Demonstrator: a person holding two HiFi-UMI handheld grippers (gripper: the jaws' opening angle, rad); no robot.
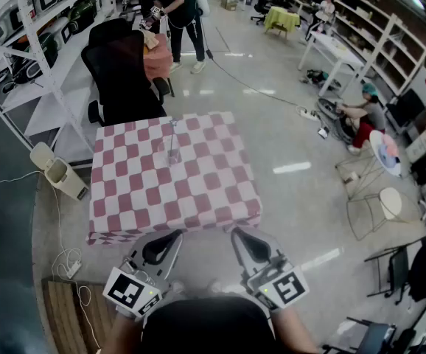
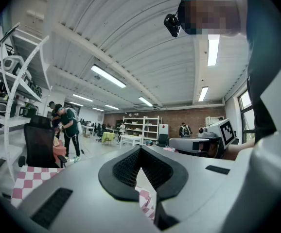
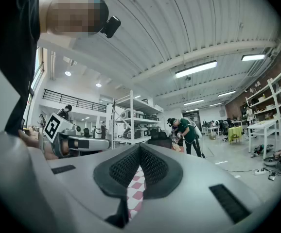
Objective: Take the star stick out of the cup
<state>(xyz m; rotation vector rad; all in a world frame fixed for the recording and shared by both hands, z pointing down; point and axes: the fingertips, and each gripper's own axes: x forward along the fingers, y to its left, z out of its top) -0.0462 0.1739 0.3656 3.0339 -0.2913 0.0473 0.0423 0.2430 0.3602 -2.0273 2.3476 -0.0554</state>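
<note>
Currently the cup (image 1: pixel 172 152) stands on the table (image 1: pixel 198 190), which is covered by a red and white checked cloth (image 1: pixel 124 205). The cup is clear and sits in the far half of the table, a little left of the middle and away from every edge. The stick (image 1: pixel 172 133) is inside it. It is thin and stands about upright, so its long axis runs up and down. The lower end is in the cup and the upper end points up, well above the rim. In the head view the stick appears as a short line pointing toward the far edge of the table. The star on it is too small to make out.

Both grippers are low in the head view, close to the person's body and just before the near edge of the table, well apart from the cup. The left gripper (image 1: pixel 176 234) and the right gripper (image 1: pixel 235 232) are side by side, and both point level toward the table. In the left gripper view the tips of the left gripper (image 2: pixel 140 148) meet and nothing is between them; only the cloth shows through the gap below. The right gripper (image 3: pixel 140 147) looks the same in its own view, closed and empty.

Behind the table stands a black chair (image 1: pixel 124 72), and further back a person (image 1: pixel 177 13) is standing.
</note>
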